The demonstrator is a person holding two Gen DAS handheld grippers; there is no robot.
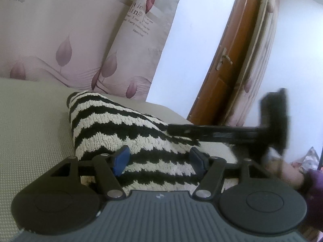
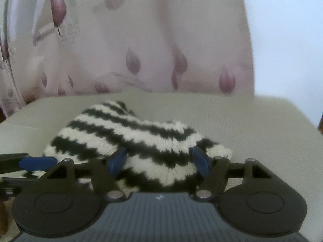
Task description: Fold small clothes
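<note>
A black-and-cream zigzag knit garment (image 1: 113, 125) lies bunched on a beige textured bed surface (image 1: 30, 121). My left gripper (image 1: 159, 159) is open, low over the garment's near end, with knit between its blue pads. The right gripper's black fingers (image 1: 201, 132) reach in from the right and rest on the garment's right edge. In the right wrist view the same garment (image 2: 141, 141) fills the space between the spread pads of my right gripper (image 2: 159, 162), which is open. One of the left gripper's blue pads (image 2: 38, 162) shows at the garment's left edge.
Pillows with a purple leaf print (image 1: 60, 40) lean along the back of the bed. A brown door (image 1: 228, 60) stands behind on the right. A person's hand (image 1: 286, 173) and purple sleeve (image 1: 315, 185) hold the right gripper. Bare bed surface (image 2: 252, 131) extends to the right.
</note>
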